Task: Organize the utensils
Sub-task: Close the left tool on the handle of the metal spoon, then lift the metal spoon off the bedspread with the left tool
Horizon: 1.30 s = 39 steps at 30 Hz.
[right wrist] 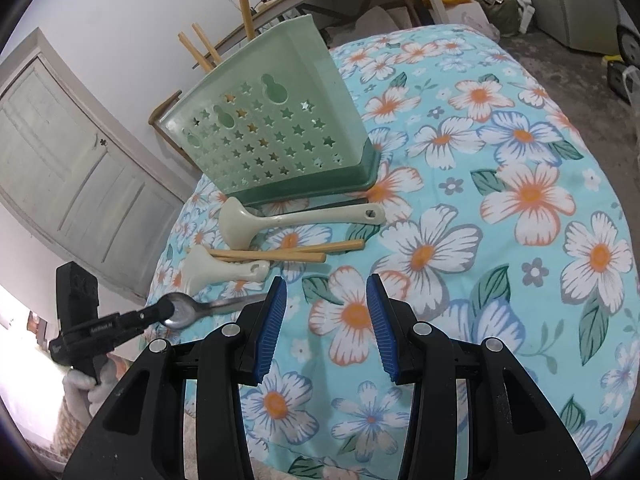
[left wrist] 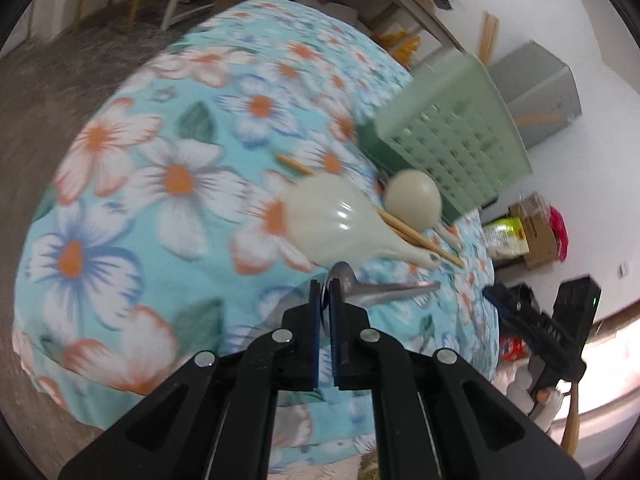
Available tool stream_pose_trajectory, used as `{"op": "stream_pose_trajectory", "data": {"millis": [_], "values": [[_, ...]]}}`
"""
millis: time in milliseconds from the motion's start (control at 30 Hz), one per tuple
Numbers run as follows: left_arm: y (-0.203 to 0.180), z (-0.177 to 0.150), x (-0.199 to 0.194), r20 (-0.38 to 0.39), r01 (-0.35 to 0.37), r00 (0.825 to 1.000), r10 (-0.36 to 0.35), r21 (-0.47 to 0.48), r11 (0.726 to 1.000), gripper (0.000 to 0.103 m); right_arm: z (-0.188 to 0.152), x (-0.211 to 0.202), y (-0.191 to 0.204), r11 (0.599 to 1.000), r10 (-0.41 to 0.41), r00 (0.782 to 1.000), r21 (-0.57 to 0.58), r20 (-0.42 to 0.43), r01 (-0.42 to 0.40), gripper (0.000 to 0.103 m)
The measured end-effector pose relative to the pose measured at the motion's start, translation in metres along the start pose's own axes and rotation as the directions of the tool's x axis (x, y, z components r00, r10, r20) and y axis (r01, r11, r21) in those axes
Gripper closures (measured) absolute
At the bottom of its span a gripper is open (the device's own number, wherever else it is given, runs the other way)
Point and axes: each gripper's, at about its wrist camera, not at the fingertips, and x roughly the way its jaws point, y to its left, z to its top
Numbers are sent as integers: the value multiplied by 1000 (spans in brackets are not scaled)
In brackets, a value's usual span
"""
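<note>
My left gripper (left wrist: pixel 326 286) is shut on the bowl of a metal spoon (left wrist: pixel 384 290), held just above the floral cloth; it also shows in the right wrist view (right wrist: pixel 160 312) with the spoon (right wrist: pixel 208 308). My right gripper (right wrist: pixel 326 292) is open and empty over the cloth. A cream rice paddle (left wrist: pixel 332 220) (right wrist: pixel 216 268), a cream ladle (left wrist: pixel 414 200) (right wrist: pixel 280 220) and wooden chopsticks (left wrist: pixel 416 238) (right wrist: pixel 280 254) lie beside a green perforated utensil holder (left wrist: pixel 448 136) (right wrist: pixel 264 128), which holds more chopsticks (right wrist: pixel 200 46).
The table has a blue floral cloth (left wrist: pixel 160 184) (right wrist: pixel 500 220). The right gripper shows at the table's edge in the left wrist view (left wrist: pixel 532 320). A grey cabinet (right wrist: pixel 72 168) stands behind the holder. Boxes and bags (left wrist: pixel 528 236) sit on the floor beyond the table.
</note>
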Motion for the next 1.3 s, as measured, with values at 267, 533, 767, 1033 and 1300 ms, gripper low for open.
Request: {"op": "stream_pose_trajectory", "data": {"millis": [267, 533, 767, 1033, 1300], "values": [[15, -8, 1, 3, 42, 999, -42, -100, 994, 77, -1, 2, 4, 1000, 0, 1000, -4, -5, 0, 62], [6, -18, 3, 40, 26, 999, -23, -99, 995, 75, -1, 4, 5, 1000, 6, 1000, -2, -11, -6, 62], [-2, -20, 7, 84, 11, 996, -4, -85, 996, 76, -2, 5, 6, 1000, 7, 1000, 0, -11, -7, 62], [-4, -24, 11, 157, -38, 986, 55, -107, 993, 79, -3, 7, 4, 1000, 10, 1000, 0, -16, -10, 62], [-3, -26, 9, 182, -67, 980, 83, -94, 993, 93, -2, 5, 1, 1000, 3, 1000, 2, -12, -3, 63]]}}
